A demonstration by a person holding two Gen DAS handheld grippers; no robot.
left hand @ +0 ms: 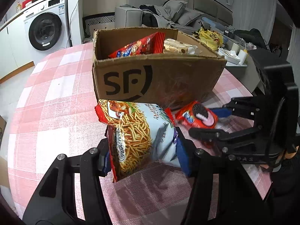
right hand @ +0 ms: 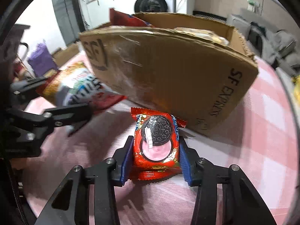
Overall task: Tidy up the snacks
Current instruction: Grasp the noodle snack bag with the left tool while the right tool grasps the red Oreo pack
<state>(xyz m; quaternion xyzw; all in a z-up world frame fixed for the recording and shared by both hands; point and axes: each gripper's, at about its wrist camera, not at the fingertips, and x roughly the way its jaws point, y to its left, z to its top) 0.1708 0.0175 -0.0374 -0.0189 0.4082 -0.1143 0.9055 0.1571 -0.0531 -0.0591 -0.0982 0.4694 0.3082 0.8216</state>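
Note:
My left gripper (left hand: 143, 148) is shut on a snack bag printed with fried noodle sticks (left hand: 136, 136), held above the pink checked tablecloth (left hand: 52, 97) in front of the SF cardboard box (left hand: 159, 78). The box holds a red snack bag (left hand: 138, 46) and a pale packet (left hand: 177, 46). My right gripper (right hand: 155, 150) is shut on a red Oreo pack (right hand: 156, 144), close to the box's side (right hand: 168, 71). In the left wrist view the Oreo pack (left hand: 196, 117) and right gripper (left hand: 211, 120) sit right of the noodle bag. The left gripper (right hand: 61, 103) and its bag (right hand: 78, 88) show in the right wrist view.
A washing machine (left hand: 46, 30) stands beyond the table at the left. A grey sofa with clothes (left hand: 168, 13) is behind the box. A low table with a yellow bag (left hand: 211, 36) and white containers (left hand: 232, 56) is at the right.

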